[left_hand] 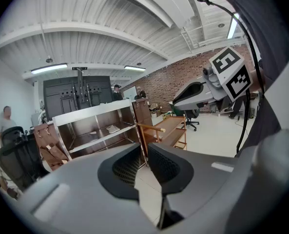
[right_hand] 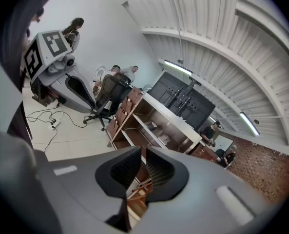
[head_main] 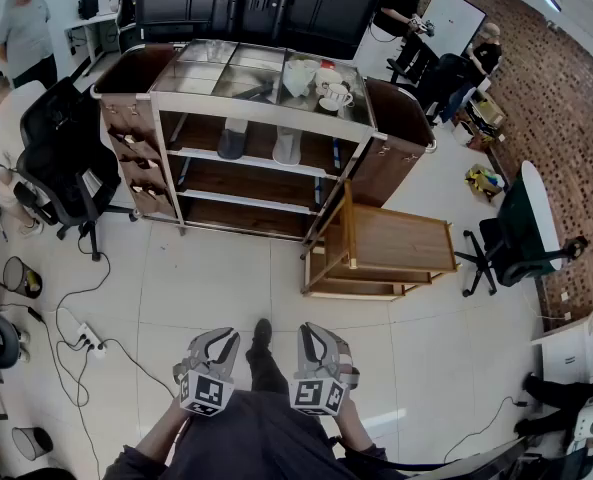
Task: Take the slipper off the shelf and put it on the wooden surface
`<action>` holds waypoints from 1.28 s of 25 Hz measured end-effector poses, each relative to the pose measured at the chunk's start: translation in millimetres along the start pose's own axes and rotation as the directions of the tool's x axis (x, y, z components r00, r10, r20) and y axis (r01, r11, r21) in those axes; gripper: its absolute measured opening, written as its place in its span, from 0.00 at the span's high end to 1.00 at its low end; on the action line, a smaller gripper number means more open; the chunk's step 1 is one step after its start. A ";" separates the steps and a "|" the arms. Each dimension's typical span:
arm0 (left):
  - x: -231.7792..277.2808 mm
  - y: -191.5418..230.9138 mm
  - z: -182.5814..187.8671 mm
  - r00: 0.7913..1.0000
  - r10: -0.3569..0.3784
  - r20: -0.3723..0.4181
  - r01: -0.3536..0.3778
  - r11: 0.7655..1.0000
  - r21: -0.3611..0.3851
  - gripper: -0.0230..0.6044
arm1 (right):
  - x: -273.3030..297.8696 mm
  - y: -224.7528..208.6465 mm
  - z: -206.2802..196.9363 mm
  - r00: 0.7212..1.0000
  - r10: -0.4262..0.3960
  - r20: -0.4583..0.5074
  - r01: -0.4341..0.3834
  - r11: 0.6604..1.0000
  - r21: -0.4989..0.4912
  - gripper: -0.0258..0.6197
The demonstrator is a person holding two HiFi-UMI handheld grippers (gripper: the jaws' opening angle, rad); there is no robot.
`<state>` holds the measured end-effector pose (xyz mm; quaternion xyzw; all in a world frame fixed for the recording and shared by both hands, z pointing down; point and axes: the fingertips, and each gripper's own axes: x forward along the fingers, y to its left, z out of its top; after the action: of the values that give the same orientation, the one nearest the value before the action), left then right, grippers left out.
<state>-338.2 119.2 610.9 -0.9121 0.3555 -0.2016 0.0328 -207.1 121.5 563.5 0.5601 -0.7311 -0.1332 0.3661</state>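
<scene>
I am holding both tools low at the bottom centre of the head view, side by side and just apart, close to my body. The left tool (head_main: 219, 343) is standing narrow: in the left gripper view its pads (left_hand: 126, 165) are showing only a thin gap with nothing in it, just floor beyond. The right tool (head_main: 318, 338) is looking the same in the right gripper view, its pads (right_hand: 160, 168) narrowly parted and empty.

The shelf (head_main: 261, 113) is filling the upper centre of the head view, well apart from both tools. On its upper level, under the top, a grey slipper (head_main: 232, 142) is sitting just left of a pale slipper (head_main: 288, 146), the two near each other but not touching. The left gripper view is catching the pale one at mid-left of the frame.

The wooden stand (head_main: 401, 238) is sitting right of centre, below and to the right of the shelf, its top bare. Cups (head_main: 331, 93) are resting on the shelf's top, toward its right end. A black chair (head_main: 61, 158) is standing at the left edge, and a power strip (head_main: 86, 340) is lying on the floor at lower left.
</scene>
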 end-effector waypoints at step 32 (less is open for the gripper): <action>265.5 245.7 47.9 0.976 0.135 -0.170 -0.142 0.989 -0.032 0.87 | 607.9 -126.3 -75.4 0.976 0.119 -0.184 -0.209 0.757 -0.619 0.66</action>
<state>-298.7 -243.6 608.5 -0.8654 0.4240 -0.2670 -0.0035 -127.9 -462.1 774.3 0.3448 -0.6633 -0.3019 0.5916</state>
